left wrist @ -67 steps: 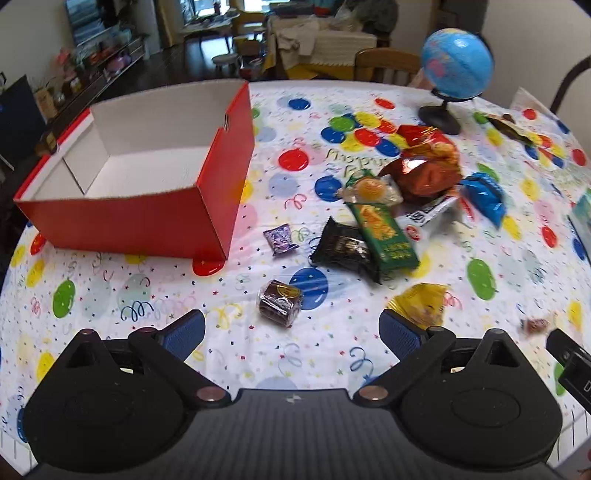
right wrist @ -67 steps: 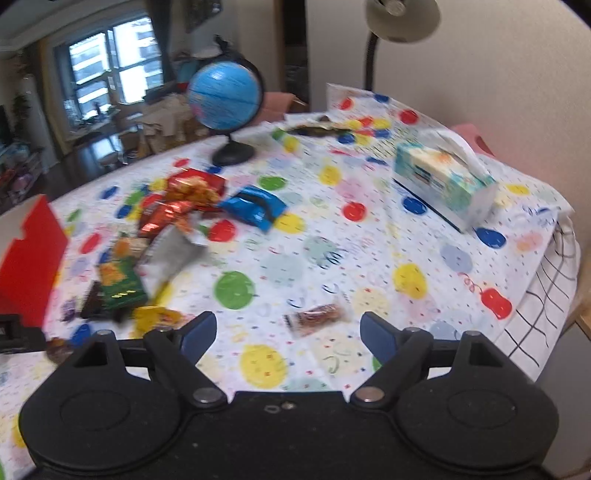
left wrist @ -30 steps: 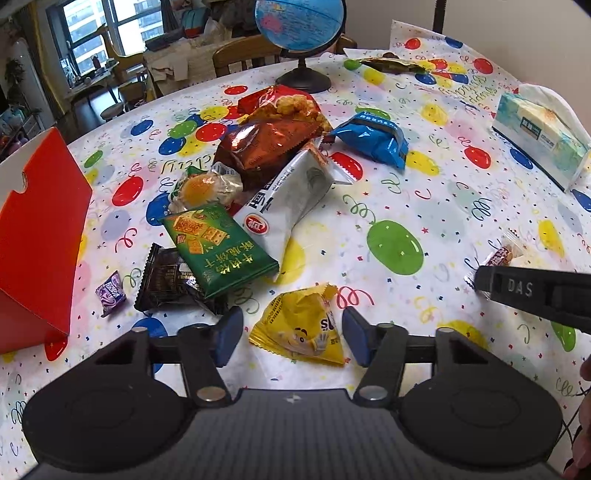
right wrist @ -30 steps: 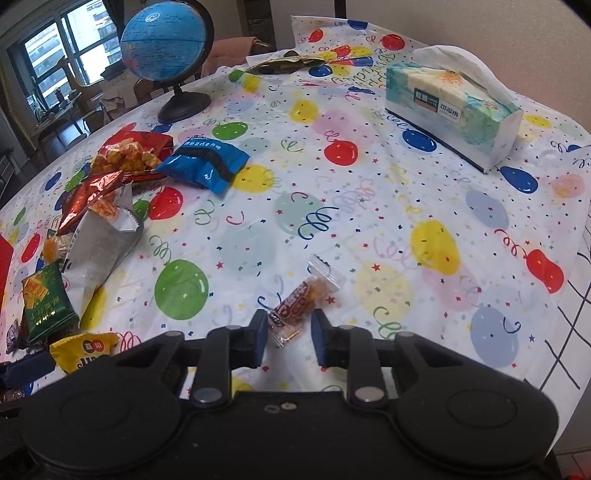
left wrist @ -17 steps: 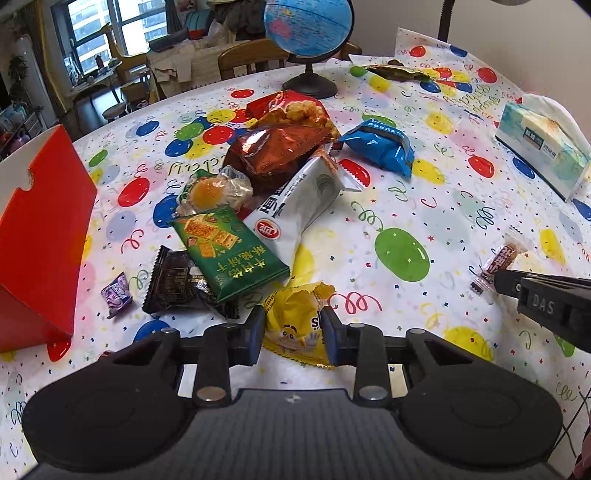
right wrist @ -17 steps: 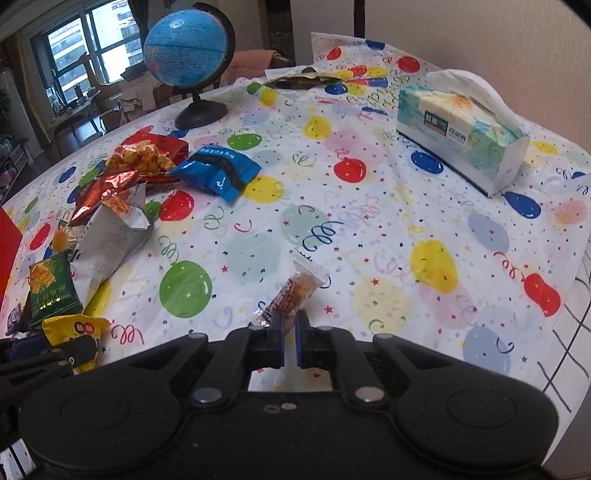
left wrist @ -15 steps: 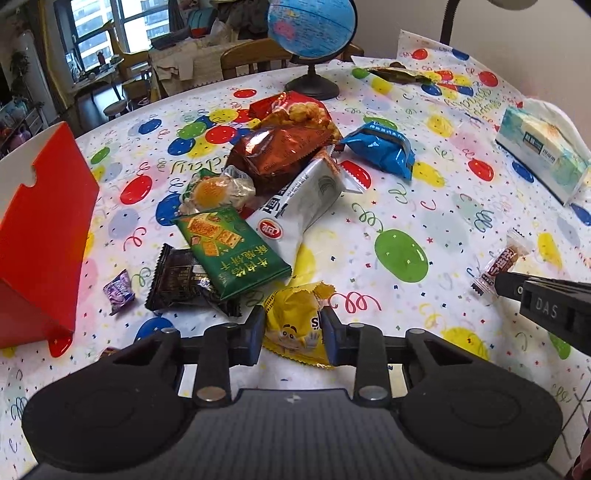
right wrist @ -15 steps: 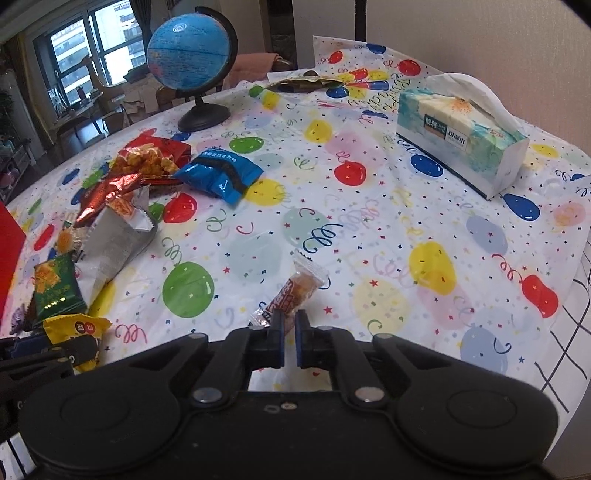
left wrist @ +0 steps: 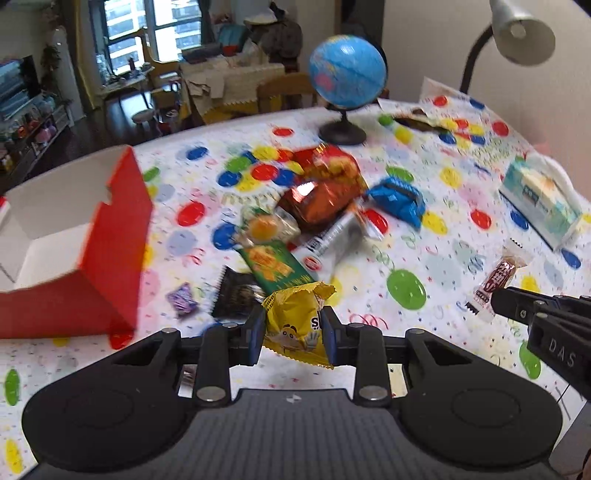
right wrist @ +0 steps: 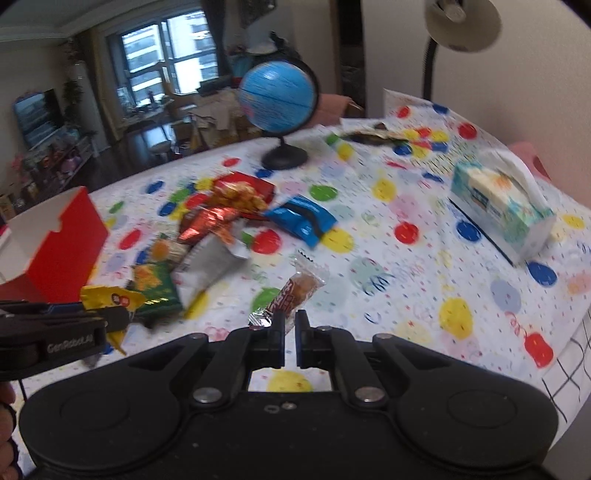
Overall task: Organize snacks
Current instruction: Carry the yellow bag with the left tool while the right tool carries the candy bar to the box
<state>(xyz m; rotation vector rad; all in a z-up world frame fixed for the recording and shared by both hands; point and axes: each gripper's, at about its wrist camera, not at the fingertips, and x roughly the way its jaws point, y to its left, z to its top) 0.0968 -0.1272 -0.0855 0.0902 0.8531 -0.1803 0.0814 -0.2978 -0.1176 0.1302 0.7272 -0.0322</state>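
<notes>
My left gripper (left wrist: 293,325) is shut on a yellow candy bag (left wrist: 297,323), lifted off the table. My right gripper (right wrist: 290,319) is shut on the end of a small clear-wrapped snack bar (right wrist: 295,291), also raised; that bar (left wrist: 496,277) and the right gripper (left wrist: 495,301) show at the right of the left wrist view. The left gripper (right wrist: 110,317) with the yellow bag (right wrist: 110,297) appears at the left of the right wrist view. An open red box (left wrist: 122,236) with a white inside stands at the left. A pile of snack packets (left wrist: 314,206) lies mid-table.
A blue globe (left wrist: 347,72) on a black stand is at the back. A tissue box (right wrist: 502,210) lies at the right. A blue packet (right wrist: 301,218), a green packet (left wrist: 277,267), a dark packet (left wrist: 232,295) and a small purple candy (left wrist: 181,297) lie on the balloon-print tablecloth (right wrist: 388,280). A desk lamp (right wrist: 461,18) leans over the back right.
Both grippers closed on their snacks and have risen off the table. The yellow bag and the snack bar now hang above the cloth, and the red box has come back into view.
</notes>
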